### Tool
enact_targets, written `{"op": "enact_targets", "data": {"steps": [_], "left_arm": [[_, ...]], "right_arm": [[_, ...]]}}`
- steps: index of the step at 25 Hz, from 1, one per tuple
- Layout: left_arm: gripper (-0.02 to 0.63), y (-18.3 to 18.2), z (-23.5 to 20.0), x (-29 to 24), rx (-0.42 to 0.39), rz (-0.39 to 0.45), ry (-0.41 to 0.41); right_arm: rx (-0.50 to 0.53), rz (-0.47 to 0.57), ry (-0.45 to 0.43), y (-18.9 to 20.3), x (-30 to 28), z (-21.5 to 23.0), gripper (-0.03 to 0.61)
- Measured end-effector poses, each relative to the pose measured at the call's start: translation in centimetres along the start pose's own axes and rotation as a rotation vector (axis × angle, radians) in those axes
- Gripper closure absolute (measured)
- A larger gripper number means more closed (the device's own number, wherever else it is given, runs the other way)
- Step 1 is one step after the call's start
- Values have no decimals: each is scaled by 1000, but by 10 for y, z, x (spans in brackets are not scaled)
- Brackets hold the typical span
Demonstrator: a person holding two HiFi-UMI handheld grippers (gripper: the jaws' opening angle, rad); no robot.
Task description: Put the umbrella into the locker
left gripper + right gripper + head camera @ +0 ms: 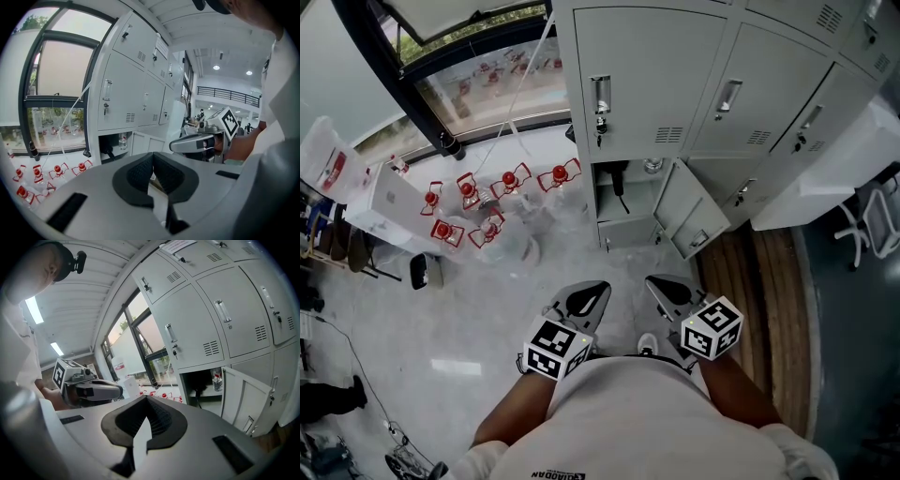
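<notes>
The umbrella [619,179], a slim black shape, stands inside the open lower locker [606,202] beside a clear water bottle [652,166]. The locker door [689,221] hangs wide open to the right. In the left gripper view the umbrella [108,151] and the bottle [123,140] show in the same dark compartment; in the right gripper view the umbrella [201,386] and the bottle [216,379] show again. My left gripper [584,302] and right gripper [668,291] are held side by side well short of the locker, both shut and empty.
Closed grey lockers [647,66] fill the wall above and to the right. Several red-capped items [492,202] lie on the floor under the window, with a white box [389,200] to their left. A white table [825,183] and a chair [867,225] stand at the right.
</notes>
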State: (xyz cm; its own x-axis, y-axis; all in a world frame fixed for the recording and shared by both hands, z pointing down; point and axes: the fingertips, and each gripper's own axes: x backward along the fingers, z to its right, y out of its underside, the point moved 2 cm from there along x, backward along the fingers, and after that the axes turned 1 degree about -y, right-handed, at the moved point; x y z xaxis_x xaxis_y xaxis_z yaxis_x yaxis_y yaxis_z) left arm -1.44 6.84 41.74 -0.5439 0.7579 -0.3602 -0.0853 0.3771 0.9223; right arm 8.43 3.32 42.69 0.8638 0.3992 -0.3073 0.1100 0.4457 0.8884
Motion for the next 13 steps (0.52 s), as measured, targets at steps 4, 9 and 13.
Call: {"op": "enact_targets", "data": {"steps": [4, 9, 13], "left_arm": [[598, -1, 1, 0, -5, 1, -4], [598, 0, 2, 0, -3, -1, -5], [598, -1, 5, 0, 2, 2, -5]], "right_arm": [[0, -2, 1, 1, 1, 2, 538], [0, -2, -3, 2, 1, 1, 538], [0, -4, -3, 2, 3, 2, 538]]}}
